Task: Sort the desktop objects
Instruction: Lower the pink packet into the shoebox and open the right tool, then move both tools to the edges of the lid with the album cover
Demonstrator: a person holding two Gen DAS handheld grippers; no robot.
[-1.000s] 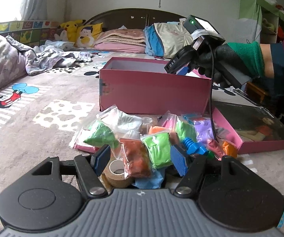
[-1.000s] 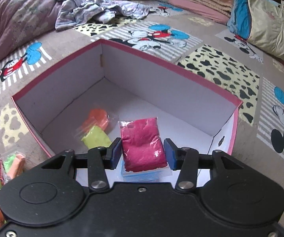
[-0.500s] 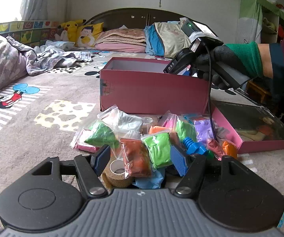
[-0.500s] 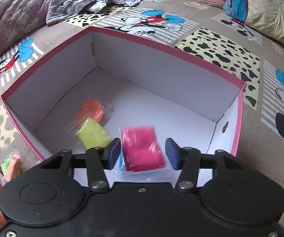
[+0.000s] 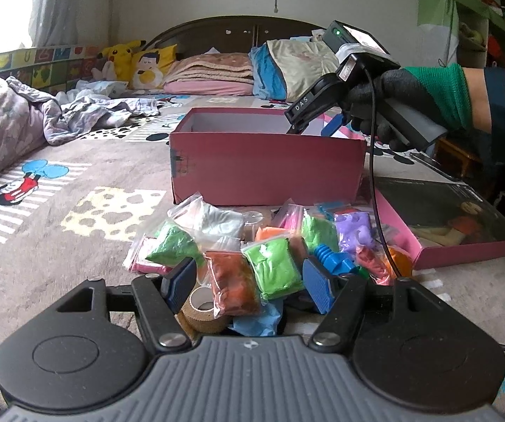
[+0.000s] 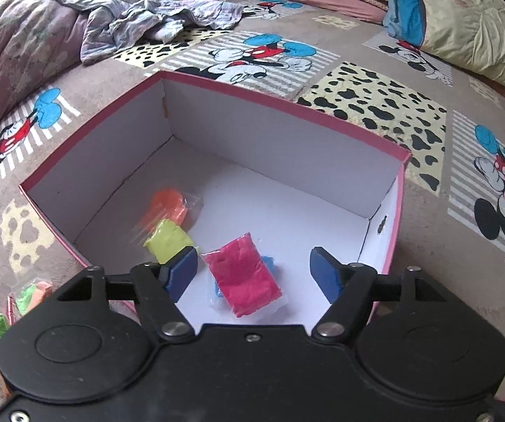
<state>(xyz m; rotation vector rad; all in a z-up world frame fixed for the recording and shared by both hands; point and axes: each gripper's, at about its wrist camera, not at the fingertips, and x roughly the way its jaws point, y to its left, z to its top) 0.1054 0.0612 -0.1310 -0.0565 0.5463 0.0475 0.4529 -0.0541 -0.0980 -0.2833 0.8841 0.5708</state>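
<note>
Between the opening jaws of the right gripper [image 6: 252, 274], nothing is gripped; the pink bag [image 6: 243, 279] lies released on the pink box [image 6: 287, 105] floor near its right front corner. A drop is being finished. The left gripper [image 5: 250, 281], partly open, is poised empty over the bag pile [image 5: 270, 246] before the box; a pick is called for next.

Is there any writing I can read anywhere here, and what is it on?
"D A S": white letters on the black arm of the right tongs, seen from the left camera.
Letter tiles on the wall mat: too blurred to read.
Blue print at the bedspread's near edge: cut off, unreadable.
</note>
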